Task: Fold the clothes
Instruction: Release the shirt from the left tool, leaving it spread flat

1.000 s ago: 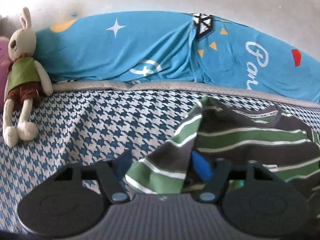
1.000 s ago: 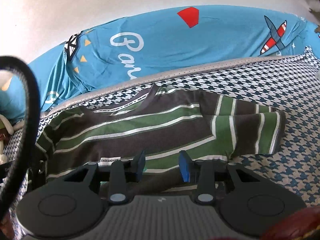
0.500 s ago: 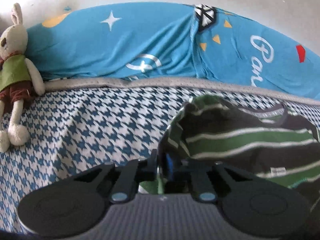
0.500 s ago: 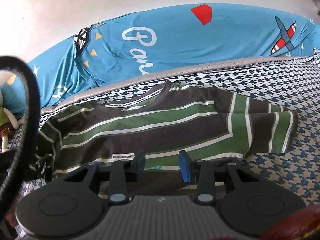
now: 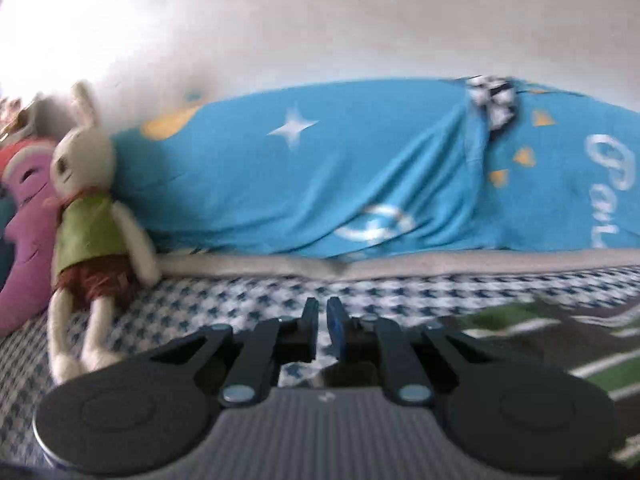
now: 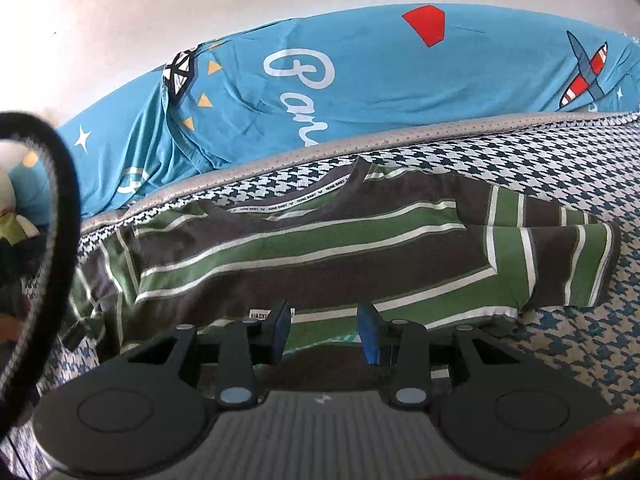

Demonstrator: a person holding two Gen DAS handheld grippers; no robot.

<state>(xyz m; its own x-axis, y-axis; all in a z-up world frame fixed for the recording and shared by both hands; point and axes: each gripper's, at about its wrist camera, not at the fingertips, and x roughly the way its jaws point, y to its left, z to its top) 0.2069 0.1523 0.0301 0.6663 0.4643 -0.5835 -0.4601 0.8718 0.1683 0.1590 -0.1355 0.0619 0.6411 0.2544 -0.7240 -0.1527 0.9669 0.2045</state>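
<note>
A green, dark grey and white striped T-shirt (image 6: 320,252) lies flat on the houndstooth bed cover (image 6: 580,168), its left sleeve folded in over the body. My right gripper (image 6: 324,330) is open and empty, low over the shirt's lower part. In the left wrist view the shirt (image 5: 560,344) shows only at the lower right. My left gripper (image 5: 322,328) is shut with nothing between its fingers, over bare bed cover (image 5: 200,312) to the left of the shirt.
A blue printed quilt (image 5: 340,176) lies rolled along the wall behind the bed; it also shows in the right wrist view (image 6: 360,80). A plush rabbit (image 5: 88,220) and a purple cushion (image 5: 24,240) sit at the far left. A black cable (image 6: 60,220) loops at the left.
My left gripper closed on the left sleeve, carried it right over the shirt body, then let go and moved back left, shut and empty. The right gripper stayed open in place.
</note>
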